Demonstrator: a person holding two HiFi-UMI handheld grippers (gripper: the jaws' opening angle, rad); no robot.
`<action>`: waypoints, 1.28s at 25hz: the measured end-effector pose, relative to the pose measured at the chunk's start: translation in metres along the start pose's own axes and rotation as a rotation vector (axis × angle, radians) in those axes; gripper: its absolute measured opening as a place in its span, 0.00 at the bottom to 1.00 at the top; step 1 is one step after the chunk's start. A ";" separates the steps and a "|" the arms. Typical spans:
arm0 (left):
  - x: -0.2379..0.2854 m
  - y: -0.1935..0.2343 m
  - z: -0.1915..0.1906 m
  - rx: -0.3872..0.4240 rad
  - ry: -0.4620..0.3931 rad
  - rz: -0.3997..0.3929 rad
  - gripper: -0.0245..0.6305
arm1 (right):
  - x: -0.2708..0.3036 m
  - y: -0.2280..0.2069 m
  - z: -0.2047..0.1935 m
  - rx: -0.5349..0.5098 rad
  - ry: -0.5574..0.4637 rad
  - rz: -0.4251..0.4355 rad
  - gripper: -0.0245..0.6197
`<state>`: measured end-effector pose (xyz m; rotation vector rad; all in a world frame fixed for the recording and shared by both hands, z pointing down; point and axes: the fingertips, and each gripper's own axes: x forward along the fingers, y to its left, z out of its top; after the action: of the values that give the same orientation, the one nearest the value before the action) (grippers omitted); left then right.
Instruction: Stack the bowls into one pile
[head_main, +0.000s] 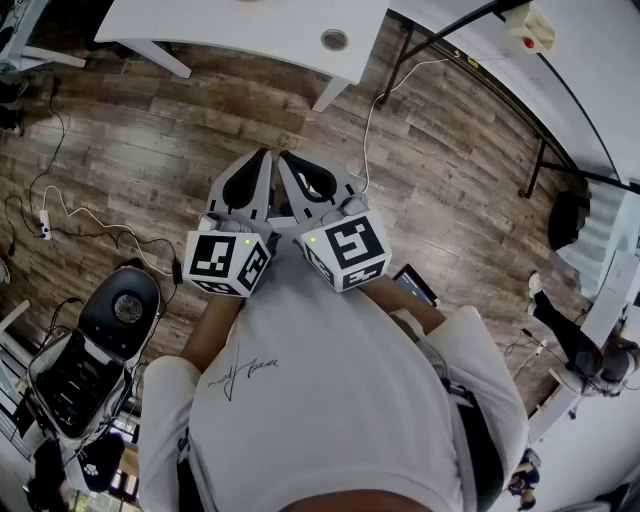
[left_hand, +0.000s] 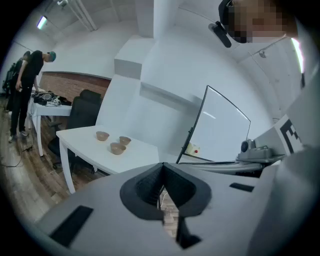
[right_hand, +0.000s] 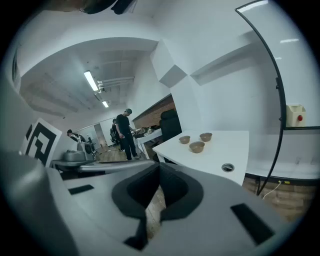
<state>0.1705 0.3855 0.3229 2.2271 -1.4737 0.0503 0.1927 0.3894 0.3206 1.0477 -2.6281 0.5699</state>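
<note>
Three small brown bowls stand apart on a white table (left_hand: 80, 137), far ahead of both grippers: one (left_hand: 102, 135) at the left, one (left_hand: 125, 141) at the right, one (left_hand: 118, 148) nearest. The right gripper view shows the same bowls (right_hand: 196, 147) on that table (right_hand: 235, 145). In the head view only a bare part of the table (head_main: 250, 25) shows and the bowls are out of frame. My left gripper (head_main: 265, 158) and right gripper (head_main: 284, 160) are held side by side in front of my chest, over the wooden floor, tips nearly touching each other. Both are shut and hold nothing.
The table has a round cable hole (head_main: 334, 40). A whiteboard on a black frame (left_hand: 220, 125) stands to the right of it, a black chair (left_hand: 82, 115) to the left. Cables (head_main: 90, 225), an open equipment case (head_main: 70, 380) and a tablet (head_main: 415, 283) lie on the floor. People stand in the background.
</note>
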 end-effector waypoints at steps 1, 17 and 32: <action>0.002 0.000 0.001 0.006 0.002 -0.001 0.05 | 0.002 0.000 0.000 -0.001 0.000 0.002 0.05; 0.012 0.008 -0.001 -0.002 0.046 0.060 0.03 | 0.017 -0.006 -0.002 0.065 0.030 0.107 0.05; 0.024 0.032 0.007 0.009 0.060 0.084 0.02 | 0.044 -0.009 0.014 0.053 -0.011 0.140 0.05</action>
<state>0.1507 0.3517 0.3346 2.1506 -1.5366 0.1499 0.1663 0.3503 0.3267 0.8885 -2.7247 0.6685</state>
